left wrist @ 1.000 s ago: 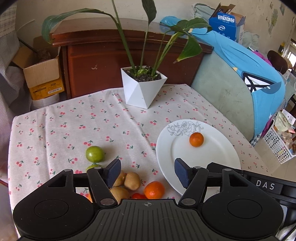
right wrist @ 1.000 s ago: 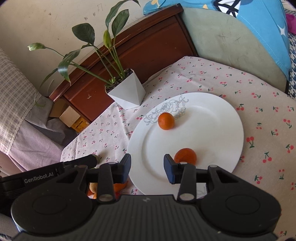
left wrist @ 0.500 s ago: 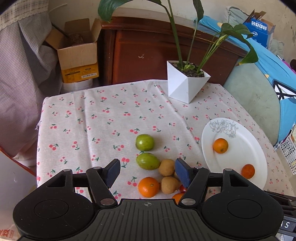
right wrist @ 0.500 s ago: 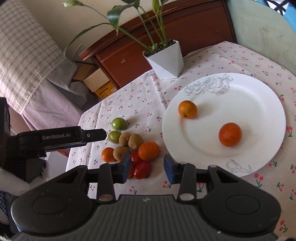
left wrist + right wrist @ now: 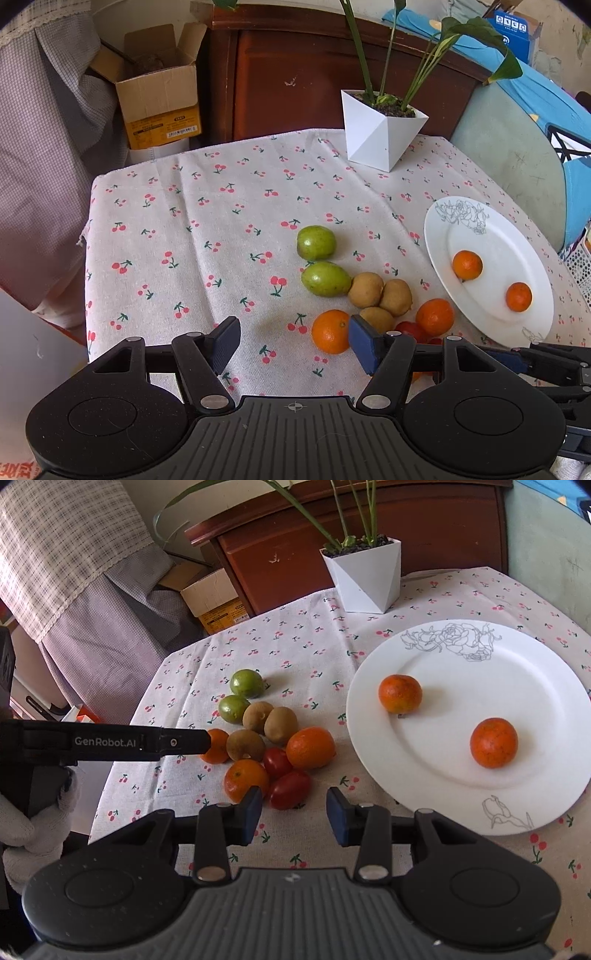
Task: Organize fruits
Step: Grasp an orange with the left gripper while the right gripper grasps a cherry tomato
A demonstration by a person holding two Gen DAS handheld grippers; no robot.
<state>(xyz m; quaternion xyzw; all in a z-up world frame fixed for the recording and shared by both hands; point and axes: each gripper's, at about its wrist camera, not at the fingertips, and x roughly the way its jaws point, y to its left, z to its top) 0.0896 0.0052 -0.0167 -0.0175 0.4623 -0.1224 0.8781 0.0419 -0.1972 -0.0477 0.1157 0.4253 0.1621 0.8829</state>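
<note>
Tablecloth [image 5: 192, 236] under fruit pile [image 5: 266, 734] and plate [image 5: 546, 686]; both tools empty, left closing.

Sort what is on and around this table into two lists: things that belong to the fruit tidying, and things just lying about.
Part of the job:
- white plate with two oranges
- three loose oranges
- two green fruits
- three brown kiwis
- two red tomatoes

Just lying about:
- potted plant
- cardboard box
- wooden cabinet
- cherry-print tablecloth
</note>
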